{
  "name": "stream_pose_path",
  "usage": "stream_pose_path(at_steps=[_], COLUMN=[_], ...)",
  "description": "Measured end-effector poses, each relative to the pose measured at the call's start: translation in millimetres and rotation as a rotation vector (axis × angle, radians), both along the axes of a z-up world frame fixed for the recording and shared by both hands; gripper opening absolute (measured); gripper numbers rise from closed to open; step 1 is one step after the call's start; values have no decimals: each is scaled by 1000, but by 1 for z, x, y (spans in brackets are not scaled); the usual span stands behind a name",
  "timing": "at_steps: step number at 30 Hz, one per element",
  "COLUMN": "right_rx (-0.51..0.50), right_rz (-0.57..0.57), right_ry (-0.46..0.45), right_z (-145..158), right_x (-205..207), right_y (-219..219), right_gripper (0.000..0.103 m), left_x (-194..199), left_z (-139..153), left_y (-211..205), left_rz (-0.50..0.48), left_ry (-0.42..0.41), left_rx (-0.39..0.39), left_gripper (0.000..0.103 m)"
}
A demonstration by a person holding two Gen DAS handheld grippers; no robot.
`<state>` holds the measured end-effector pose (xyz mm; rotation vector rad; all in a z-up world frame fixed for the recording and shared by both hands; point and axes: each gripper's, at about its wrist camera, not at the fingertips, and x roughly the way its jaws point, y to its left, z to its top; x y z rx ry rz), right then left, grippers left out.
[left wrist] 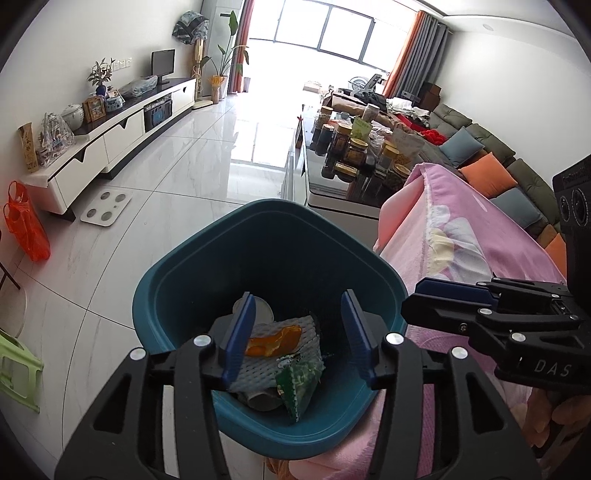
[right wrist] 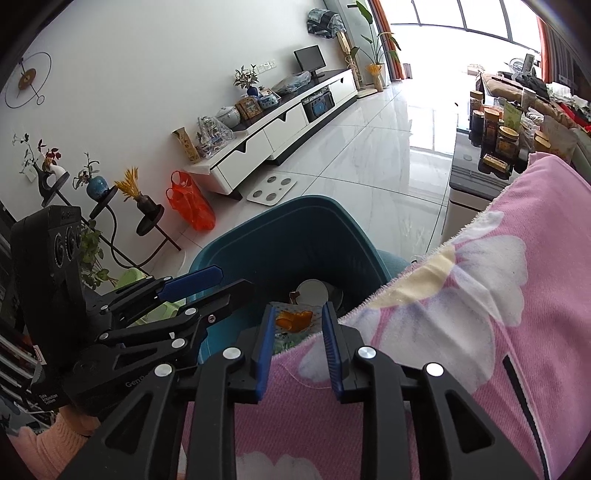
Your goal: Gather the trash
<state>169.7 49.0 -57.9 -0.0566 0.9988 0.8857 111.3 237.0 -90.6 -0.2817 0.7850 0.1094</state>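
While both grippers hang empty, left gripper (left wrist: 299, 332) wide and nearer, right gripper (right wrist: 300, 339) half-open, teal bin (left wrist: 177, 280) lies at 12 o'clock

Daylight poured in from the large window (left wrist: 325, 33) at the far end of the room, and its panes were blown out to plain white in both views. The glossy floor (left wrist: 207, 147) threw back a strong glare below the window, washing out the tiles there. The inside of the teal bin (left wrist: 273, 258) lay in shade. Both pictures were sharp and free of motion blur. Fisheye distortion bent the walls and the TV cabinet (right wrist: 280, 125) into curves, and the corners fell off to black.
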Motion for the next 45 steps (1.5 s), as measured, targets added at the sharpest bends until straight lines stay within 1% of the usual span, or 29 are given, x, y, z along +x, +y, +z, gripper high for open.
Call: stream_pose_path(at_steps=[2,4,6,8,10,12,14,15,16,17,20,21,23,27,31,35,41,45], right_rx=[8,19,36,44,63,78,96,100,106,107,115,110,96,71,29,9,-9,-2], right_rz=[-3,-8,-22,-35,-55,-84,-120,-142,-162,-184,-257,-282,-342,-482,-626,-739,-850,-880], right_ry=[-2,-6,-23,-55,-86,-115,-142,-162,-185,-206,-277,-304,-357,-424,-503,-561,-635,-657], right_z=[2,4,9,15,21,26,31,34,36,39,45,46,48,45,41,38,36,37], right_x=[-1,-4,-8,-16,-23,-31,-37,-41,-47,-52,-70,-77,-92,-118,-140,-163,-184,-192], right_y=[-4,-10,-18,-27,-41,-57,-76,-85,-95,-105,-134,-144,-163,-206,-245,-274,-300,-307], right_gripper=[28,30,35,49,56,62,71,72,75,79,87,89,96,96,96,96,96,96], left_x=[-4,-11,-20,-31,-43,-53,-65,-69,-72,-78,-86,-88,-88,-94,-96,-95,-104,-108], left_z=[4,8,13,20,29,37,44,48,52,55,64,67,72,80,83,83,80,81], left_y=[-1,0,-1,-4,-9,-16,-25,-32,-38,-45,-69,-78,-97,-135,-171,-197,-227,-238], left_rz=[6,12,18,20,15,2,-13,-20,-26,-30,-52,-64,-85,-131,-174,-198,-214,-230], left_ry=[-12,-27,-50,-84,-122,-153,-184,-197,-212,-227,-268,-281,-300,-368,-427,-455,-510,-535], left_rx=[12,19,34,53,77,94,97,99,106,117,143,148,158,184,192,205,253,275], left_gripper=[66,69,77,90,98,98,98,98,98,98,98,98,98,98,98,98,98,98])
